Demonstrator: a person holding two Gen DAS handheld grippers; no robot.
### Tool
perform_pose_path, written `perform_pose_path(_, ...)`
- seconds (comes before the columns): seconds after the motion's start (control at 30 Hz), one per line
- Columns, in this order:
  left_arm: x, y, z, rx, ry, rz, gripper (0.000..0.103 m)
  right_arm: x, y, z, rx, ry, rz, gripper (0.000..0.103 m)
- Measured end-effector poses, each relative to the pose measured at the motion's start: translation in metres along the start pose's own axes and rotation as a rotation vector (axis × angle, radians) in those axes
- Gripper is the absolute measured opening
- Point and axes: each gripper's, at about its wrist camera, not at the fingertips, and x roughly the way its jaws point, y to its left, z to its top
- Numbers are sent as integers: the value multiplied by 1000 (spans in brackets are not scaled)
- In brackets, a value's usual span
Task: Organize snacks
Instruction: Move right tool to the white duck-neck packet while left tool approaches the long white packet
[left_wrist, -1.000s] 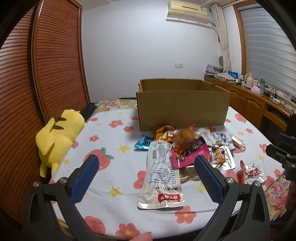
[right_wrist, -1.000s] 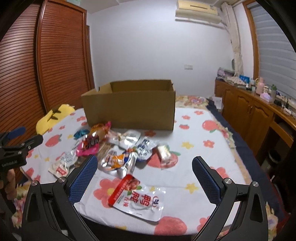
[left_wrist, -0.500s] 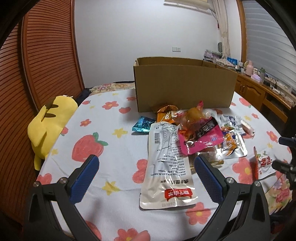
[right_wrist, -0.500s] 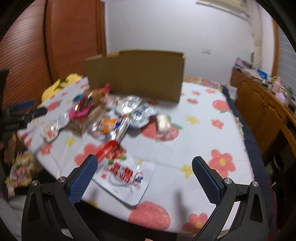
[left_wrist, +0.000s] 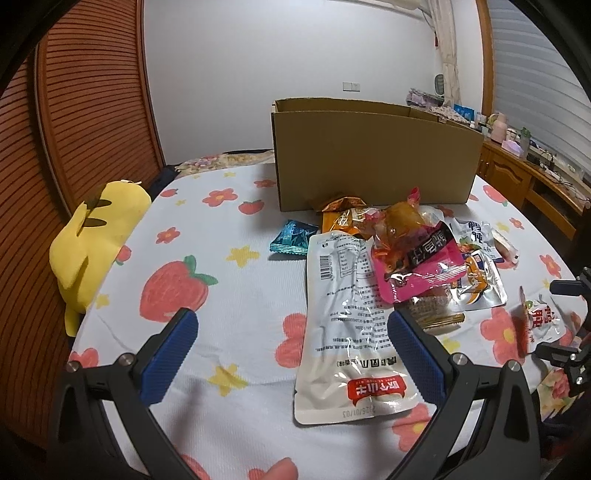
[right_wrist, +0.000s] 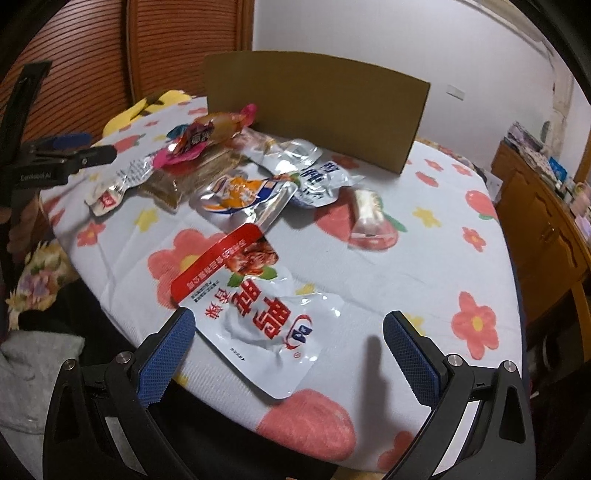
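Note:
Several snack packets lie in a heap in front of an open cardboard box (left_wrist: 373, 155) (right_wrist: 314, 107) on a flower-print tablecloth. A long white pouch (left_wrist: 351, 325) lies nearest my left gripper (left_wrist: 291, 336), which is open and hovers low over the cloth, the pouch's lower end by the right finger. A pink packet (left_wrist: 417, 266) and a teal packet (left_wrist: 291, 242) lie further back. My right gripper (right_wrist: 288, 336) is open just above a red-and-white pouch (right_wrist: 255, 310) at the table's near edge. A silver-orange packet (right_wrist: 243, 195) lies beyond it.
A yellow plush toy (left_wrist: 96, 236) sits at the table's left edge. Wooden slatted doors (left_wrist: 85, 110) stand on the left, wooden cabinets (right_wrist: 546, 221) with clutter on the right. The table edge (right_wrist: 221, 410) drops off right under my right gripper.
Both grippers have come down and forward toward the table. The right one swung left onto the red-and-white pouch. No packet has moved.

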Motion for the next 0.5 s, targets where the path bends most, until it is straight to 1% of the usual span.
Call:
perform_pose_path(0.17,4,3,0,-8,16,-8,103,10,-1,6,-8,19,15,101)
perform_pose_path(0.27,5,4,0,-14,21,-12,103,14,-1,12,-14,25,36,95)
perform_pose_path(0.37,5,4,0,-17,26,-26,103,20,-5,16,5,40,73,93)
perform_pose_path(0.43,7,4,0,-19,35,-46,103,20,-7,16,11,39,77,90)
perform_pose_path(0.47,10,4,1,-21,44,-61,103,19,-6,16,14,38,79,87)
perform_pose_path(0.5,12,3,2,-24,52,-74,103,18,-7,16,18,35,77,81)
